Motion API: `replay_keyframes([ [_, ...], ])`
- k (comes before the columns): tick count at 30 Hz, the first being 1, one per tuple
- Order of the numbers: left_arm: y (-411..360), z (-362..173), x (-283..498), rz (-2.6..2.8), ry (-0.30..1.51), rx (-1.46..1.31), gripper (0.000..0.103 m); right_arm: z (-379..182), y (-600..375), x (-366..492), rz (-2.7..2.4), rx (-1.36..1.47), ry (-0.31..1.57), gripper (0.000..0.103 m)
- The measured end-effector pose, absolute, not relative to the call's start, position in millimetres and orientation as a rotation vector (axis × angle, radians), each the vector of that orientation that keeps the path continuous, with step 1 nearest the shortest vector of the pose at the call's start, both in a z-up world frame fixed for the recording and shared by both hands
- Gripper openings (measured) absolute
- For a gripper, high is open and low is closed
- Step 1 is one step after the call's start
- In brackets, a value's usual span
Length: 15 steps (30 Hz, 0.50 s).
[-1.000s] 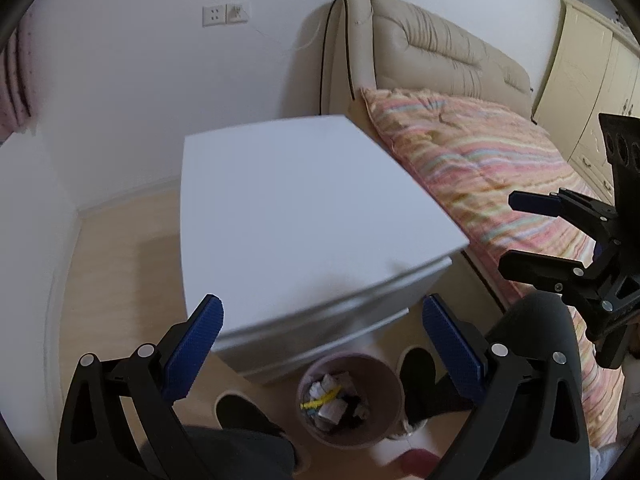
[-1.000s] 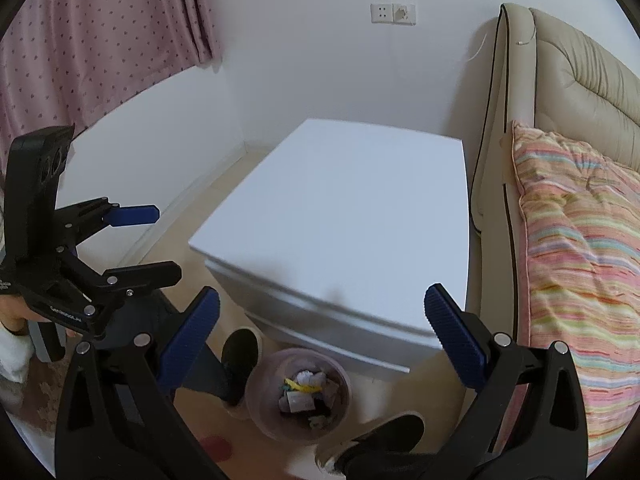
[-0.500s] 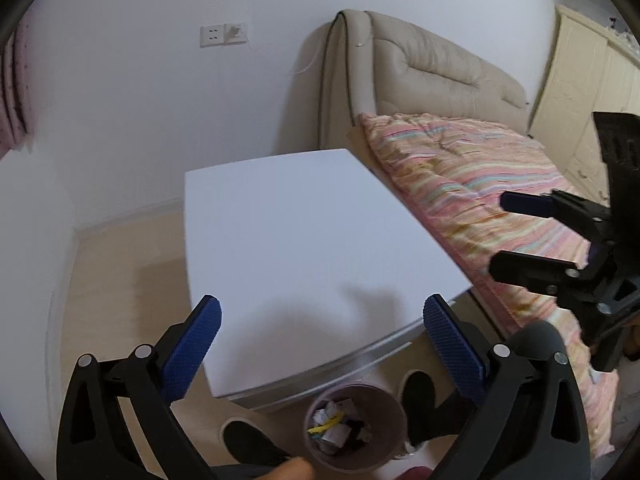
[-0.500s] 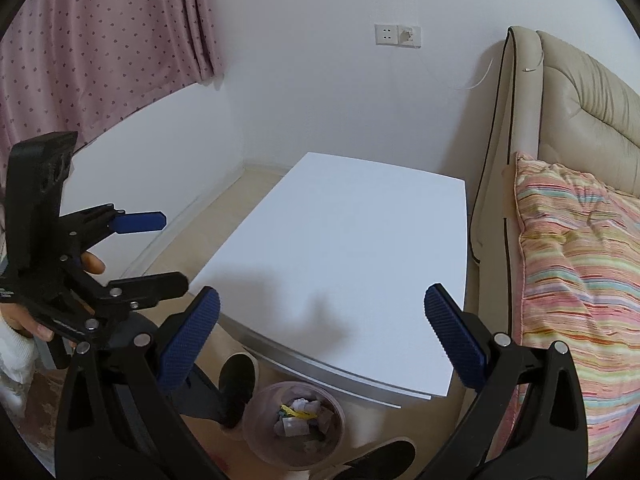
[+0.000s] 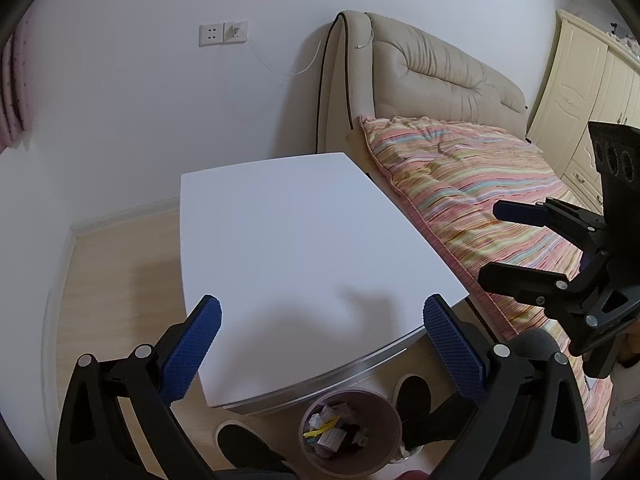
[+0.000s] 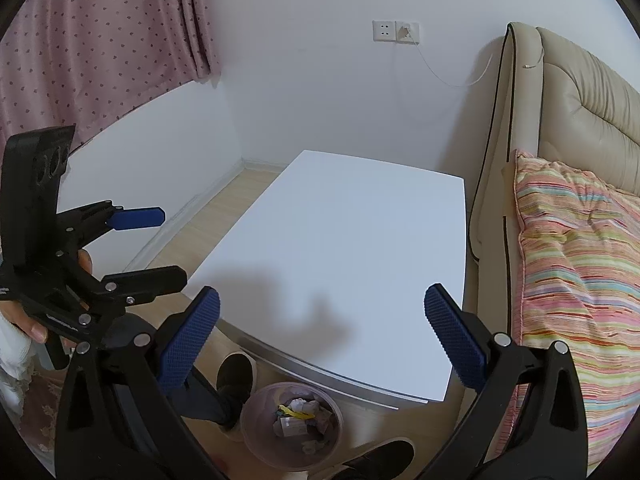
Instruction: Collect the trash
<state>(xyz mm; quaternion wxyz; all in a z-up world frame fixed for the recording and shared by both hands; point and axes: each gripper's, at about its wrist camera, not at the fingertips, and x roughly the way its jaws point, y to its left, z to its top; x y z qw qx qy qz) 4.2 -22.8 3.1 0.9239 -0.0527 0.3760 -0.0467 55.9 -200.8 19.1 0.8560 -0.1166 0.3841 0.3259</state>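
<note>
A round pinkish waste bin (image 5: pixel 351 430) stands on the floor at the front edge of a white bedside table (image 5: pixel 304 264); it holds crumpled paper and a yellow scrap (image 5: pixel 320 432). It also shows in the right wrist view (image 6: pixel 292 426). My left gripper (image 5: pixel 320 346) is open and empty, held above the table's front edge. My right gripper (image 6: pixel 320 340) is open and empty at about the same height. Each gripper shows in the other's view: the right one (image 5: pixel 516 248) and the left one (image 6: pixel 156 246). The tabletop (image 6: pixel 344 248) is bare.
A bed with a striped quilt (image 5: pixel 472 200) and beige headboard (image 5: pixel 432 76) stands right of the table. A wardrobe (image 5: pixel 592 88) is far right. A pink curtain (image 6: pixel 92 40) hangs left. A wall socket with a cable (image 5: pixel 224 34) is behind. The person's shoes (image 6: pixel 236 372) flank the bin.
Both grippers have risen and tilted up: the table and bin slid lower in both views, and more of the wall and headboard shows. Both stayed open and empty.
</note>
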Motion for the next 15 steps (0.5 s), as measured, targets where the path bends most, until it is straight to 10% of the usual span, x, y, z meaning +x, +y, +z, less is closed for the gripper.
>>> replay_keyframes([
  [15, -20.8, -2.2, 10.4, -0.087, 0.786, -0.137, 0.097, 12.9, -196.8, 59.1, 0.682, -0.251, 0.827, 0.100],
])
